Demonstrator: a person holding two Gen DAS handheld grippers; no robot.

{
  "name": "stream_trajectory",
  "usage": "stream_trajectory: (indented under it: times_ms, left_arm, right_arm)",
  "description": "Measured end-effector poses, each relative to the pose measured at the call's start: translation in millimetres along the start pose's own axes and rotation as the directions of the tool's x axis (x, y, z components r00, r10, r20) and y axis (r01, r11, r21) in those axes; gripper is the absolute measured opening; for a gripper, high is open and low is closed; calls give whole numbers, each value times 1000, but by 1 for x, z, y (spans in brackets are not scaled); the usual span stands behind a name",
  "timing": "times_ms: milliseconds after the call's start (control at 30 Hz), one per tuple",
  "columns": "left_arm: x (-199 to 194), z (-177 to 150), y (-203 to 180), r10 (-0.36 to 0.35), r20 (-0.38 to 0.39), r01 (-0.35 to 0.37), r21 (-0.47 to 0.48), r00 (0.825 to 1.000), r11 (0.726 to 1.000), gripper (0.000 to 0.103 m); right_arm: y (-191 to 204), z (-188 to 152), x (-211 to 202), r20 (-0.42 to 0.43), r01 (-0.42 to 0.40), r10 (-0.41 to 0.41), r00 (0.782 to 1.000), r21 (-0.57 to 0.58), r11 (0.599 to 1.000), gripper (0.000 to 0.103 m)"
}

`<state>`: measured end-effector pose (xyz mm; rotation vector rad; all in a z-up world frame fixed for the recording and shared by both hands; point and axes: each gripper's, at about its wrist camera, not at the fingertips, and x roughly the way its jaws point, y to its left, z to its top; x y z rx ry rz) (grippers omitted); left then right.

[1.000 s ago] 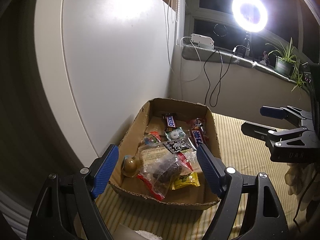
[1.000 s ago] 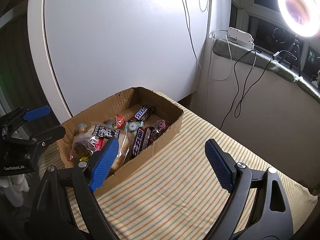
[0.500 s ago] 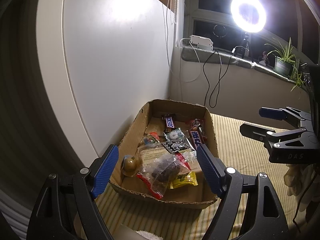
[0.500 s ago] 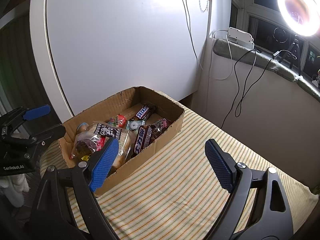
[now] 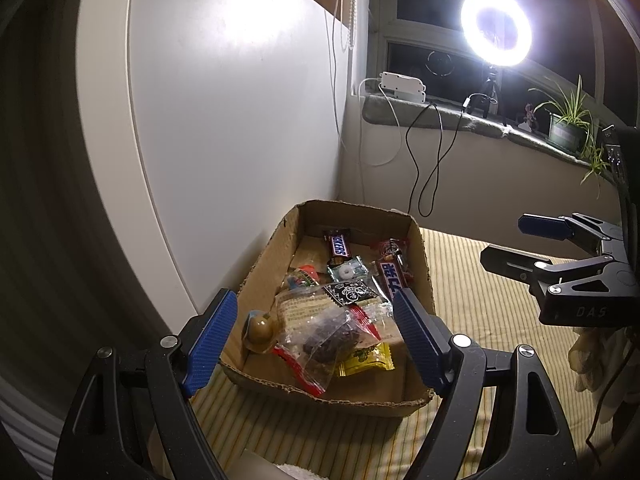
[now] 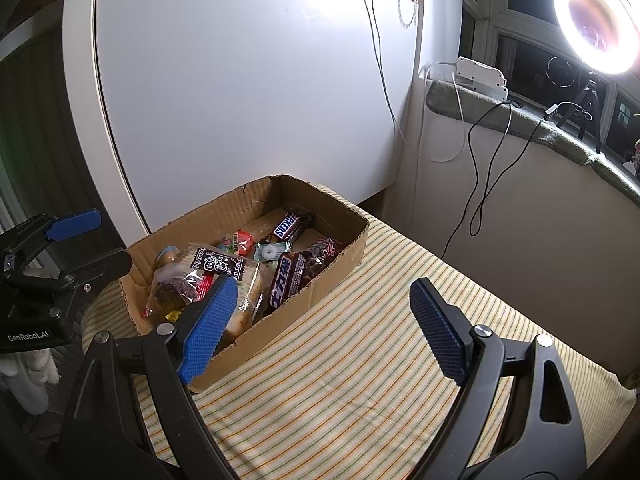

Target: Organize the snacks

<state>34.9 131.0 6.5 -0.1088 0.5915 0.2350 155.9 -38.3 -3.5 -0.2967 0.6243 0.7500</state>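
Left wrist view: left gripper (image 5: 314, 340) at bottom of frame, blue pads spread wide, nothing between them, hovering above the near end of a cardboard box (image 5: 424, 264) in frame center. Box sits on a striped tablecloth (image 5: 480, 308), just beside a white panel (image 5: 240, 120) filling the upper left. Snacks all inside the box: Snickers bar (image 5: 339, 246) toward the far end, a mint in a green wrapper (image 5: 346, 271) just below it, a brown bar with white characters (image 5: 390, 280) along the right wall, a black-and-white patterned packet (image 5: 350, 293) in the middle, a clear bag with dark contents (image 5: 328, 340) at the near end, a yellow packet (image 5: 366, 358) partly under that bag, a small brown round sweet (image 5: 260, 330) by the left wall. Right gripper (image 5: 516, 246) seen at right edge, fingers apart, empty, over the cloth. Ring light (image 5: 496, 27) glaring upper right, potted plant (image 5: 566, 120) on the sill. Right wrist view: right gripper (image 6: 320, 324) at bottom, pads wide apart, holding nothing, over bare cloth just right of the box (image 6: 328, 276). Box in center-left of frame, packed with the same snacks; Snickers bar (image 6: 288, 227) at the far end, brown bar (image 6: 285, 280) against the near wall. Left gripper (image 6: 92, 238) at left edge, open, empty. Ring light (image 6: 596, 20) upper right, cables hanging off the sill.
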Motion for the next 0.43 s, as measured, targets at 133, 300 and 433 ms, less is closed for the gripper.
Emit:
stream_trajectory:
  times_ms: [133,300,433]
  left_arm:
    - [0,0,0,1,0,-1,1,1000,1000,80]
    - [0,1,0,2,4,-2,4,1000,1000,80]
    - [-2,-1,-2,9,12,-9,7,1000,1000,80]
  right_arm:
    - [-1,0,0,-2,-3,3,1000,1,1000,90]
    - [-2,-2,-1,-3,-3,3,1000,-1,1000,90]
    - [-3,-4,-3,0,-3,3,1000,3,1000,90]
